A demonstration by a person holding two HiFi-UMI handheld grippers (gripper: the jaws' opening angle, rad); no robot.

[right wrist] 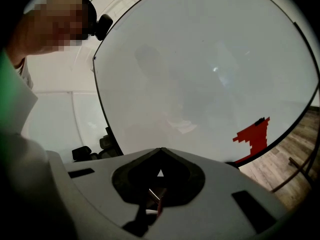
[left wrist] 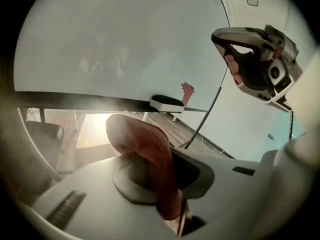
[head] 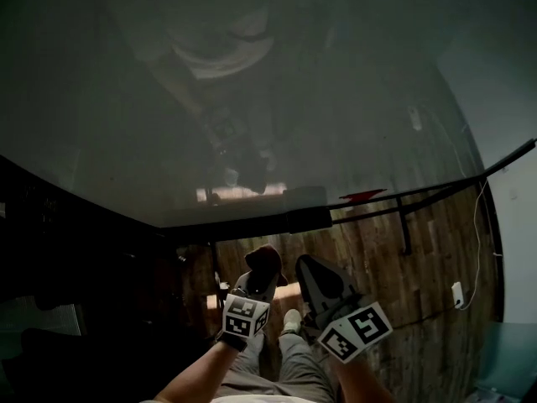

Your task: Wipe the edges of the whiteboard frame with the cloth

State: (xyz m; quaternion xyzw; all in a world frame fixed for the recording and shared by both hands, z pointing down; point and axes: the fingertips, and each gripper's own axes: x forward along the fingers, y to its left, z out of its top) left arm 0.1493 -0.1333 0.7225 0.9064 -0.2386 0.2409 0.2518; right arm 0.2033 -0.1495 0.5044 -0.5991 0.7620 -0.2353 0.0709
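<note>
The whiteboard [head: 252,82] fills the head view, and its black lower frame edge [head: 252,225] crosses just above both grippers. My left gripper [head: 260,269] is shut on a red-brown cloth [head: 267,254], a little below that edge. In the left gripper view the cloth [left wrist: 140,139] bulges out from between the jaws, under the frame edge [left wrist: 75,100]. My right gripper [head: 306,267] is beside it, shut and holding nothing. Its jaw tips [right wrist: 160,151] meet in front of the board [right wrist: 210,74]. An eraser [head: 306,198] rests on the lower edge.
A red patch [head: 361,196] marks the board near the eraser. Black stand bars [head: 404,225] run over the wooden floor [head: 419,275]. A white cable with a plug [head: 457,292] hangs at the right. A dark chair [left wrist: 45,134] stands at the left. My legs and a shoe [head: 291,319] are below.
</note>
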